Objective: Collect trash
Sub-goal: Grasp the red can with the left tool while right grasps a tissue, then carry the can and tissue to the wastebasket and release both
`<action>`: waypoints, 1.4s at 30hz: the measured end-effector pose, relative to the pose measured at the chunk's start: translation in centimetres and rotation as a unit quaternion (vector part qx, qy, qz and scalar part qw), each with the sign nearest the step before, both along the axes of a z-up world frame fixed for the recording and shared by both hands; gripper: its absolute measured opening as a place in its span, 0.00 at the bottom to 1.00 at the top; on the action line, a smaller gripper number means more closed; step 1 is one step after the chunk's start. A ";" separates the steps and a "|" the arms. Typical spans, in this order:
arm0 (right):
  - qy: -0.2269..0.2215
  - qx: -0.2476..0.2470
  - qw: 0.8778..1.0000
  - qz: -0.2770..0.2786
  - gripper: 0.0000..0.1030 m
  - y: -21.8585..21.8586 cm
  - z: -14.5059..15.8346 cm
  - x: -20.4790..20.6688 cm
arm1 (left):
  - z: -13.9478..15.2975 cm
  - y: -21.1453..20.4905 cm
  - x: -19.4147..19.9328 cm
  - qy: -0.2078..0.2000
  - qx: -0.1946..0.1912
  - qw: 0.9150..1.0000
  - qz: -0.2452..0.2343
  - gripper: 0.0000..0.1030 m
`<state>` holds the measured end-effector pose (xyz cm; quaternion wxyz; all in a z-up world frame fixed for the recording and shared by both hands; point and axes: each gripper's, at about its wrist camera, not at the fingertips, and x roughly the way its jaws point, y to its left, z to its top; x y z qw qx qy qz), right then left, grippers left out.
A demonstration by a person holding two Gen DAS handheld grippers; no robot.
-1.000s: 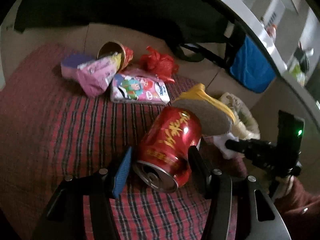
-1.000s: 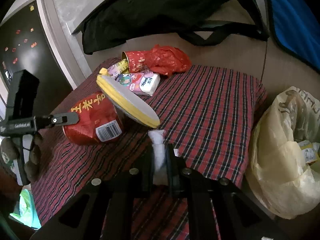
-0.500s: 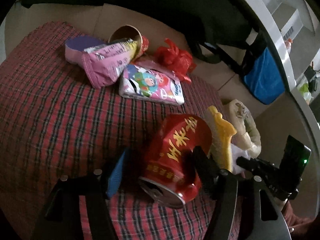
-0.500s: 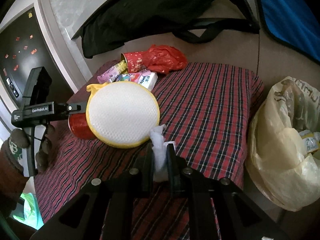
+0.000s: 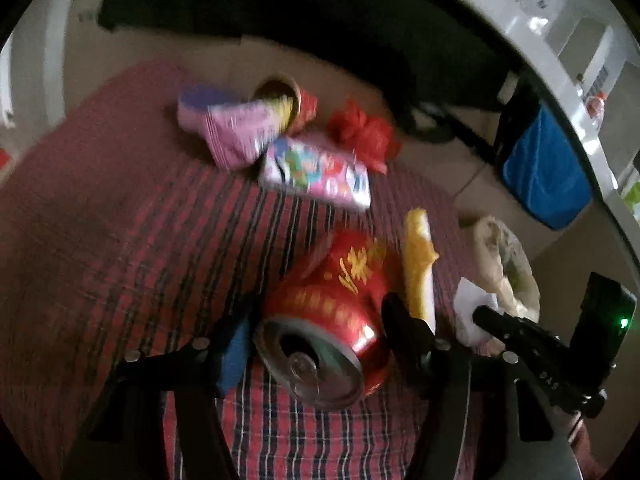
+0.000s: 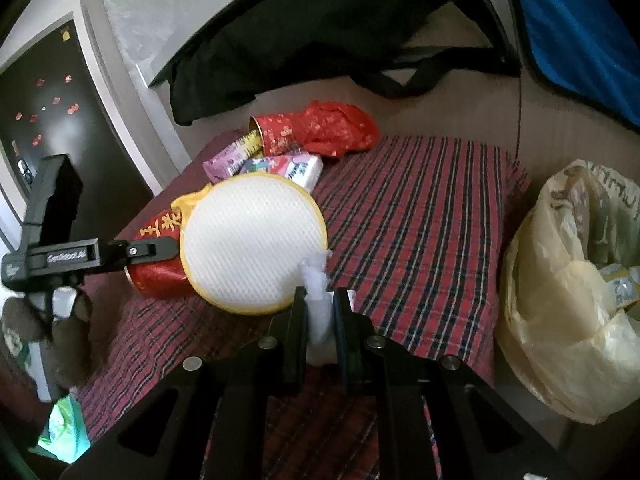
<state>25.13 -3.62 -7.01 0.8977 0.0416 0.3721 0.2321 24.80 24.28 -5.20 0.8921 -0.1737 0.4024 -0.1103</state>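
My left gripper [image 5: 316, 320] is shut on a dented red drink can [image 5: 332, 312], its open top facing the camera, above the red plaid cloth [image 5: 120, 248]. The can also shows in the right wrist view [image 6: 160, 272]. My right gripper [image 6: 320, 296] is shut on a crumpled white tissue [image 6: 318, 292]. A round yellow-rimmed white mesh pad [image 6: 252, 244] stands on edge against the can, edge-on in the left wrist view [image 5: 418, 264].
At the cloth's far end lie a pink wrapper [image 5: 236, 132], a red paper cup [image 5: 296, 100], a colourful tissue pack [image 5: 316, 172] and a red plastic bag [image 5: 364, 136]. A yellowish trash bag [image 6: 572, 288] stands right of the table. Black and blue bags hang behind.
The left gripper has lifted and tilted the can, so its open top faces the camera. The mesh pad has tipped up from flat to standing on edge. The right gripper has stayed shut on the tissue.
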 end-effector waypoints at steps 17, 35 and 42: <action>-0.033 -0.011 0.999 0.014 0.12 1.1 2.3 -0.2 | 3.9 -1.4 -3.8 -0.120 0.090 0.988 0.037 0.59; -0.097 -0.007 0.995 0.002 0.12 0.1 9.2 1.6 | 11.8 -5.6 -2.9 -0.227 0.140 0.963 0.038 0.59; -0.133 0.003 0.991 -0.024 0.12 -4.2 12.5 2.7 | 13.5 -10.5 -1.3 -0.261 0.144 0.954 0.031 0.59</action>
